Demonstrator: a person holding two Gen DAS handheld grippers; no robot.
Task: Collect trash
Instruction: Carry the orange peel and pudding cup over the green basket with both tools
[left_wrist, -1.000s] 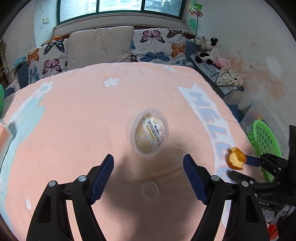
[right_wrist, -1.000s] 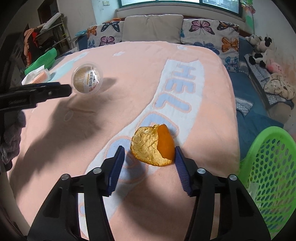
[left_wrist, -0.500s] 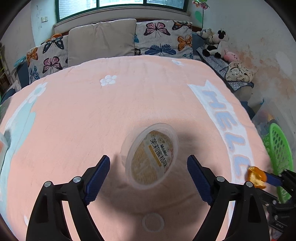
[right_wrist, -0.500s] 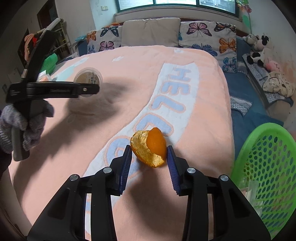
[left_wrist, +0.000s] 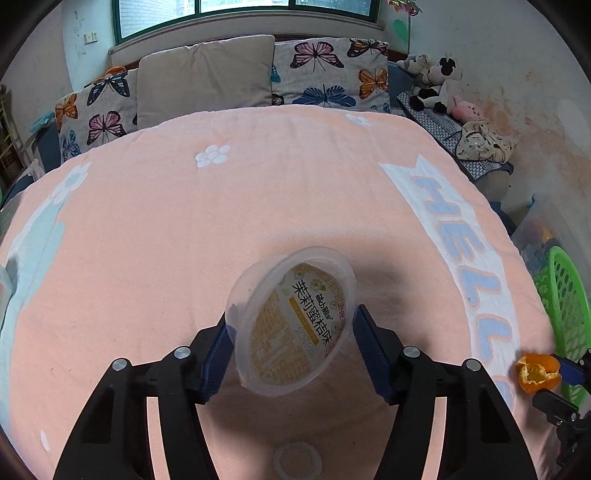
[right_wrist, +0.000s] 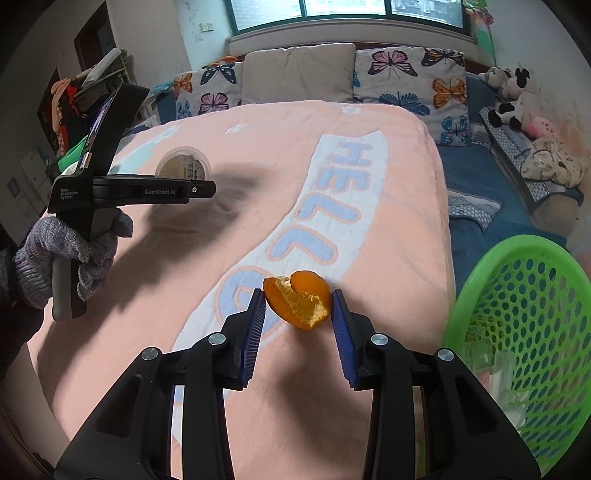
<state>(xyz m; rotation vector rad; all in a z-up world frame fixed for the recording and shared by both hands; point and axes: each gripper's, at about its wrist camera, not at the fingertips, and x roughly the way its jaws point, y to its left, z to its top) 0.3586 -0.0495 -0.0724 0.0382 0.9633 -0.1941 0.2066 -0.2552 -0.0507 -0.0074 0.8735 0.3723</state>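
Observation:
A clear plastic cup (left_wrist: 295, 328) with a yellow printed lid lies tilted on the peach blanket (left_wrist: 221, 229). My left gripper (left_wrist: 291, 317) has its jaws closing around it, and both blue pads touch its sides. From the right wrist view the cup (right_wrist: 183, 166) shows just past the left gripper (right_wrist: 199, 190), which a gloved hand (right_wrist: 70, 247) holds. My right gripper (right_wrist: 298, 295) is shut on a piece of orange peel (right_wrist: 299, 302), held just above the blanket near the bed's right edge. The peel (left_wrist: 537, 373) also shows at the right in the left wrist view.
A green perforated basket (right_wrist: 517, 280) stands beside the bed, right of the right gripper, with clear plastic inside; the basket (left_wrist: 561, 288) shows from the left wrist too. Pillows (left_wrist: 207, 77) line the bed's head. Soft toys (right_wrist: 513, 96) sit far right.
My left gripper moved forward to the cup and closed its jaws around it. My right gripper closed on the orange peel and now holds it just off the blanket.

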